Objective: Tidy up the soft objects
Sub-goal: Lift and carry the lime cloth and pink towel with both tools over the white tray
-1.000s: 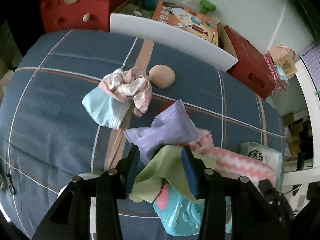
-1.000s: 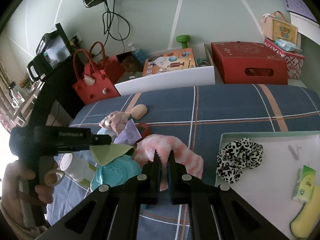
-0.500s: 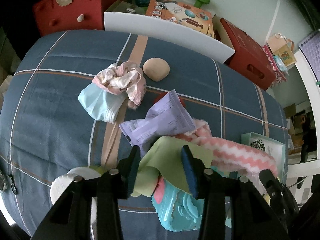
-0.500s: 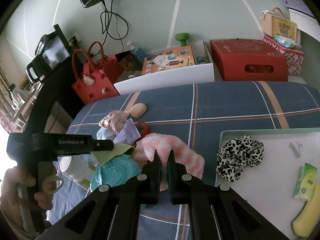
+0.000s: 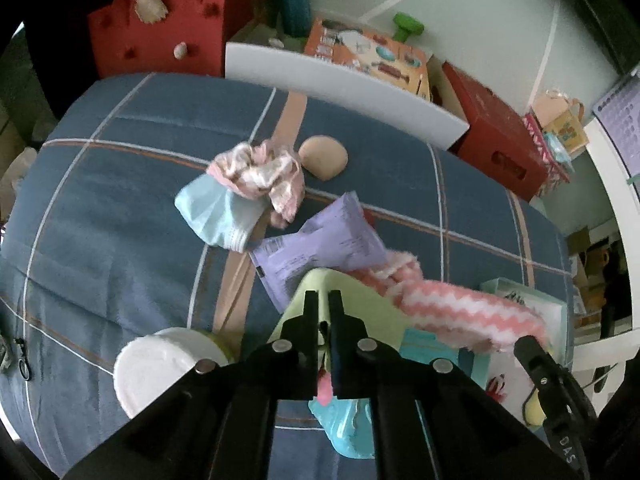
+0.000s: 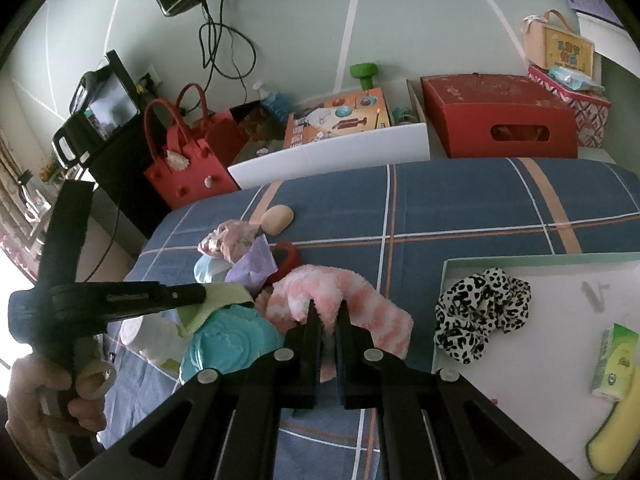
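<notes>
My left gripper (image 5: 324, 300) is shut on a light green cloth (image 5: 360, 312), which lies over a turquoise pouch (image 5: 348, 424); the cloth also shows in the right wrist view (image 6: 224, 296). My right gripper (image 6: 328, 312) is shut on a pink and white fluffy sock (image 6: 344, 292), also seen in the left wrist view (image 5: 460, 308). A purple packet (image 5: 320, 248), a pale blue mask (image 5: 216, 212), a pink scrunchie (image 5: 260, 176) and a beige sponge (image 5: 324, 156) lie on the blue plaid bed (image 5: 120, 184).
A white tray (image 6: 540, 360) at the right holds a leopard scrunchie (image 6: 480, 312), a green tissue pack (image 6: 614, 356) and a yellow item (image 6: 616, 440). A white roll (image 5: 156, 364) lies near the front left. A red bag (image 6: 180, 160) and red box (image 6: 500, 116) stand behind the bed.
My left gripper has closed on the green cloth; it was open around it before. The right gripper stays shut on the pink sock.
</notes>
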Available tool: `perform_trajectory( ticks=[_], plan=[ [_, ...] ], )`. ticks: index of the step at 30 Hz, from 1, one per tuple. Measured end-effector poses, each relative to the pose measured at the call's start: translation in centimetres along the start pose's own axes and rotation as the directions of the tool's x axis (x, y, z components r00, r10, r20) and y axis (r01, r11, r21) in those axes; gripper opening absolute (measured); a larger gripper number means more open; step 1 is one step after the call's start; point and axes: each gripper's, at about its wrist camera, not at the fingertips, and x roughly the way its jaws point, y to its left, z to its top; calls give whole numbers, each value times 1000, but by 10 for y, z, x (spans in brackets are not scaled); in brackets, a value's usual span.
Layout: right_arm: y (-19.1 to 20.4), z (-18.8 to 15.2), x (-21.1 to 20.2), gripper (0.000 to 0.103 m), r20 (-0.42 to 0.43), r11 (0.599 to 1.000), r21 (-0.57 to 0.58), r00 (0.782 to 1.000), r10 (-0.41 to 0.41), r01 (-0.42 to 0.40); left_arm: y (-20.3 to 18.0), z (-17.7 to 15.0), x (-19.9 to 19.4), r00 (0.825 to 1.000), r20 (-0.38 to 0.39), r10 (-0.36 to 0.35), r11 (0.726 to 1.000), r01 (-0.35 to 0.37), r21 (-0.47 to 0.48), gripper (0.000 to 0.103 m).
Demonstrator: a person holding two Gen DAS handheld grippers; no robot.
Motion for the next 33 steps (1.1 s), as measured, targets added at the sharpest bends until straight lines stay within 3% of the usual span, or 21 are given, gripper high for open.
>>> perform_trajectory(
  ticks=[8,15,20,24,33],
  plan=[
    [2,6,-20,5,105,1000,1,994,16,-16,-13,6,-38,993,113,-35,999,33,20,3],
    [7,12,-55,5,235,1000,-13,972,28,-26,-34,7,-79,975,207,-80,996,69,60,3],
    [-3,16,-92,5,334,1000,12,943,-1,-3,-56,7,-112,952,280,-120,990,94,105,3],
    [-27,17,-125,5,412,996,76,908,-69,42,-85,2,-135,931,319,-176,977,126,172,3],
    [-94,5,-188,5,495,951,267,825,-274,156,-169,-15,-137,916,273,-294,918,191,348,3]
  ],
)
